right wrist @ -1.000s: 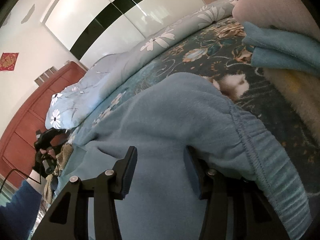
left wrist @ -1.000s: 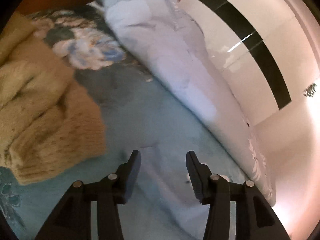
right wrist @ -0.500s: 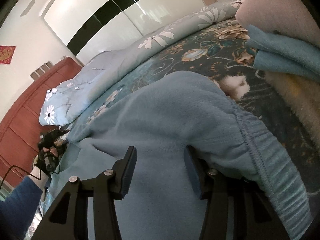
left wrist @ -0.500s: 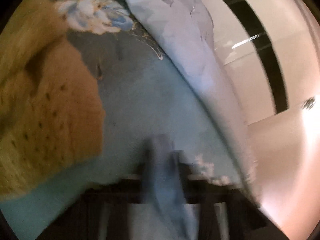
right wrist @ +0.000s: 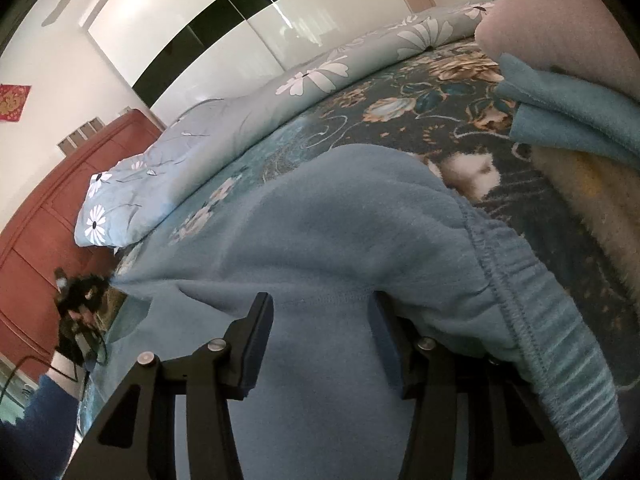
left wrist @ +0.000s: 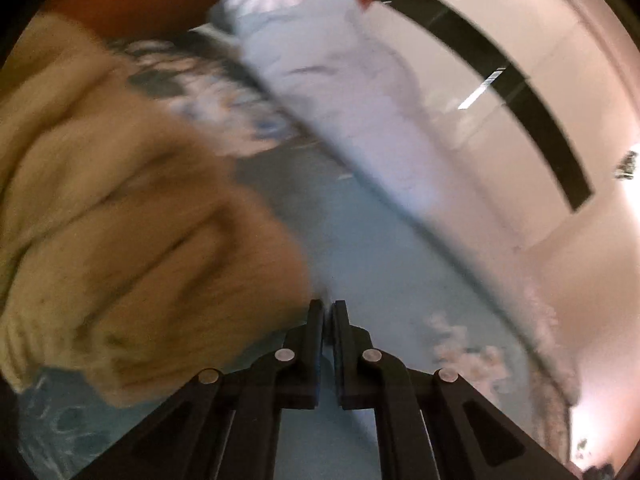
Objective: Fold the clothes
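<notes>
Light blue fleece trousers (right wrist: 360, 220) with an elastic waistband (right wrist: 520, 280) lie on the bed. My right gripper (right wrist: 320, 300) sits open on them near the waistband. Fabric lies between its jaws, and a fold of the waistband covers the right finger. At the far left of the right wrist view, my left gripper (right wrist: 80, 296) pinches the trousers' far corner, which is drawn out to a point. In the blurred left wrist view the left gripper (left wrist: 328, 308) is shut, fingers almost touching, over blue cloth (left wrist: 352, 248).
A tan knitted sweater (left wrist: 140, 220) lies heaped left of the left gripper. A pale blue flowered duvet (right wrist: 240, 120) runs along the far side of the floral bedspread (right wrist: 400, 92). Folded pink (right wrist: 560, 20), blue (right wrist: 580, 112) and cream (right wrist: 592, 200) items are stacked at right. A blue sleeve (right wrist: 44, 412) shows bottom left.
My left gripper has gone from open to shut on the blue cloth and shifted, blurring its view. The trousers' far corner now stretches toward it. The right gripper has stayed put.
</notes>
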